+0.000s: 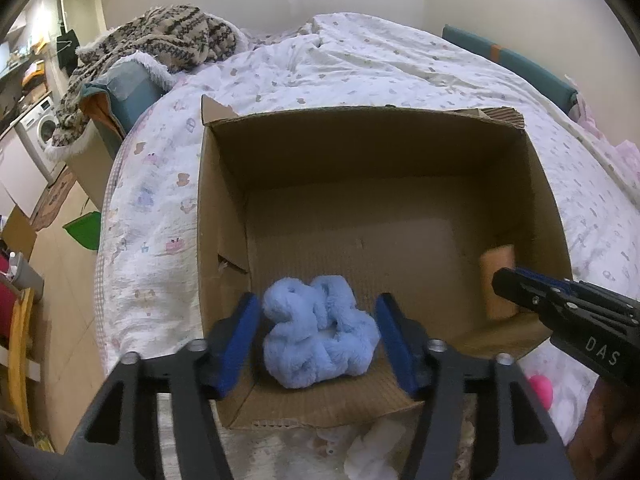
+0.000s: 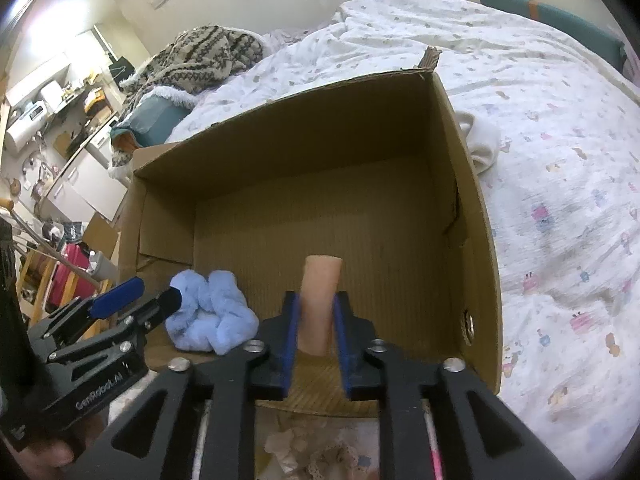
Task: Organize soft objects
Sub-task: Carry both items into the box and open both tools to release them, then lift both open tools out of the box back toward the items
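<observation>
An open cardboard box (image 1: 224, 200) (image 2: 476, 208) stands on the bed. A fluffy light-blue soft object (image 1: 320, 330) (image 2: 212, 316) lies on the box floor at its near left. My left gripper (image 1: 318, 338) is open, its blue fingers (image 1: 240, 336) on either side of the blue object, apart from it. A peach foam block (image 2: 320, 300) (image 1: 498, 280) stands upright at the near right of the box. My right gripper (image 2: 316, 316) is shut on the peach block.
The bed has a white patterned duvet (image 1: 360, 72) (image 2: 560, 160). A knitted blanket (image 1: 160, 44) lies on a teal cushion at the far left. A cream cloth (image 2: 482, 144) lies right of the box. White and pink items (image 1: 540, 388) lie in front of the box.
</observation>
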`<state>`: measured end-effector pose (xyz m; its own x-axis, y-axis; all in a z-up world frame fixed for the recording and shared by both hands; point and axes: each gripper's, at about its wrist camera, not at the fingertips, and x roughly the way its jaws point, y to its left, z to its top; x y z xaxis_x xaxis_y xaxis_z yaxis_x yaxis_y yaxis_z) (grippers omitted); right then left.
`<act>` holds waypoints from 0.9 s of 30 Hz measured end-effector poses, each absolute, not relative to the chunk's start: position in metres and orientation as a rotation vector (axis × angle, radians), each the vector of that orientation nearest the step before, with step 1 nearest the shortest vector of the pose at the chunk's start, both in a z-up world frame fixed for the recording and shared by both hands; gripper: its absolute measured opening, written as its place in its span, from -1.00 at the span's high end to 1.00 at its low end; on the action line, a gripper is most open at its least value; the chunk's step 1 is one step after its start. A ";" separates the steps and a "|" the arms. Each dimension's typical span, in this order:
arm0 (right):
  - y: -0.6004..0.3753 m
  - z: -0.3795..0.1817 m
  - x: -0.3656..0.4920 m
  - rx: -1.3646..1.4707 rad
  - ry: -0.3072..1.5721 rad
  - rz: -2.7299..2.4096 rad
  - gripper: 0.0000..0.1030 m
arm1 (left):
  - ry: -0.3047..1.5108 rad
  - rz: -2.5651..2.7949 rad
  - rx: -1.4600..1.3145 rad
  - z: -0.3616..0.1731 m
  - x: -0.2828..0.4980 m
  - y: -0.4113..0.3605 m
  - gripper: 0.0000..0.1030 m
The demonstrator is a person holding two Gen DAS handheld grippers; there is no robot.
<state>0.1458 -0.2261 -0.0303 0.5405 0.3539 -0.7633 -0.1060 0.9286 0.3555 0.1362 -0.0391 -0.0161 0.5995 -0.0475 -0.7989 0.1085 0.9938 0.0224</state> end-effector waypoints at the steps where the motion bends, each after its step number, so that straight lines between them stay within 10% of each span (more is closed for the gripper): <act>1: -0.227 -0.030 0.146 0.288 0.962 0.275 0.12 | 0.920 -0.091 0.072 -0.015 0.136 -0.040 -0.21; 2: -0.229 -0.028 0.145 0.297 0.955 0.271 -0.29 | 0.918 -0.093 0.074 -0.015 0.135 -0.040 -0.22; 4: -0.230 -0.024 0.143 0.299 0.926 0.247 -0.43 | 0.916 -0.090 0.081 -0.014 0.135 -0.041 -0.23; 27: -0.242 -0.012 0.127 0.283 0.915 0.194 -0.43 | 0.892 -0.059 0.035 0.003 0.118 -0.026 -0.23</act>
<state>0.1270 -0.2419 -0.0120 0.5962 0.2837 -0.7511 -0.0448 0.9458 0.3217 0.1183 -0.0260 0.0027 0.6260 -0.0371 -0.7789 0.0661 0.9978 0.0056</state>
